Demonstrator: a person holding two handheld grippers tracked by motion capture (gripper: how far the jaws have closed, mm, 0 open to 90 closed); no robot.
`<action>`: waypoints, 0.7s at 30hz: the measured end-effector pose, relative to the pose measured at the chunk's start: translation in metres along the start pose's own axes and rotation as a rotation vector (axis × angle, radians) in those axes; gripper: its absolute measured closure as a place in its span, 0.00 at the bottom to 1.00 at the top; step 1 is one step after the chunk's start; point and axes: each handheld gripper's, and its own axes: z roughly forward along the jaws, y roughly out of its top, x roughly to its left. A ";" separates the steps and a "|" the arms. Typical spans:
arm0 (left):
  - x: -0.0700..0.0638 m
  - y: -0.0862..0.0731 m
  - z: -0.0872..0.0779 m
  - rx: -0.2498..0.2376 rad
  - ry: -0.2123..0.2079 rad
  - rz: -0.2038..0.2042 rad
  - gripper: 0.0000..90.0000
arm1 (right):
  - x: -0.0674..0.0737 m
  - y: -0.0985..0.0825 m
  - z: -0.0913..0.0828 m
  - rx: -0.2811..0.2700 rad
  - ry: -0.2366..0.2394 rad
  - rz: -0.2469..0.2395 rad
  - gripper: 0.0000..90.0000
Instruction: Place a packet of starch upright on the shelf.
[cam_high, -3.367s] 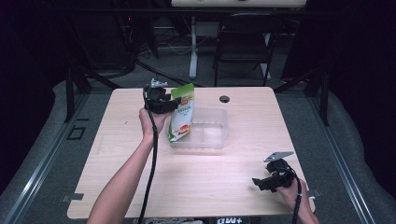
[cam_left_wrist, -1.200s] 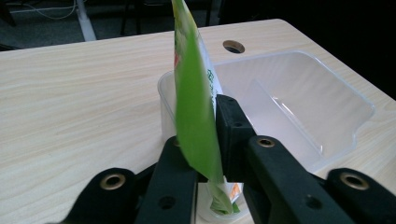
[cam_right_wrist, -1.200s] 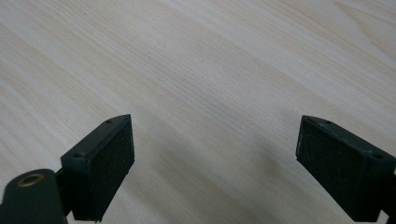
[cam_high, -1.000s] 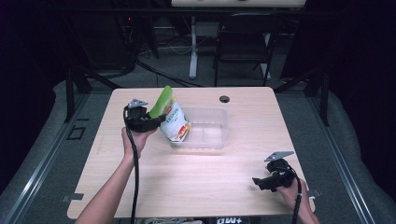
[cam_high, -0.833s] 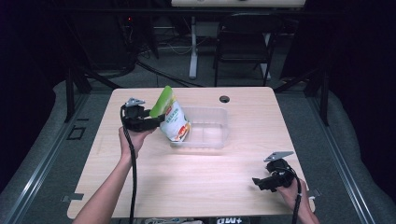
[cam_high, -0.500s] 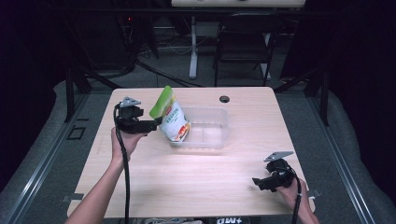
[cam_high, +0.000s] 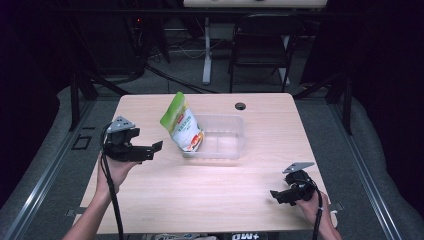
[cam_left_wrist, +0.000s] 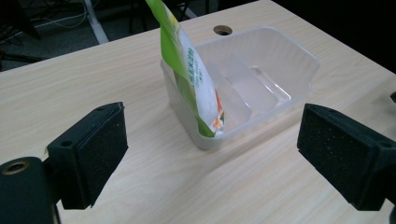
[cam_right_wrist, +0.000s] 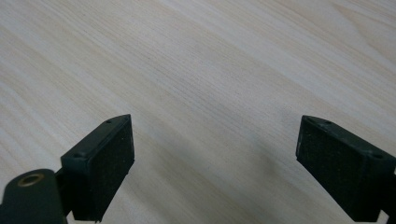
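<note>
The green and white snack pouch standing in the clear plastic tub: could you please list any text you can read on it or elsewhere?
Green and white snack pouch: a small red logo and lines of print, too blurred to read.
Clear plastic tub: no text.

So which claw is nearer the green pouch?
Left. The left claw sits open just left of the green pouch, apart from it; the right claw is far off near the table's front right.

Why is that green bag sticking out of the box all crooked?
The green bag stands on end at the left end of the clear plastic box, leaning over the rim instead of lying flat. Nothing is spilled.
</note>
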 end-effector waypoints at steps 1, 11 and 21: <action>-0.001 -0.002 -0.003 -0.001 0.000 0.004 0.09 | 0.000 0.000 0.000 0.001 0.000 -0.001 0.12; -0.012 -0.033 -0.028 0.024 0.007 0.026 0.08 | 0.000 0.000 0.000 0.000 0.003 -0.002 0.12; -0.018 -0.076 -0.031 0.092 0.011 0.015 0.08 | 0.001 0.000 0.000 0.005 -0.003 -0.006 0.12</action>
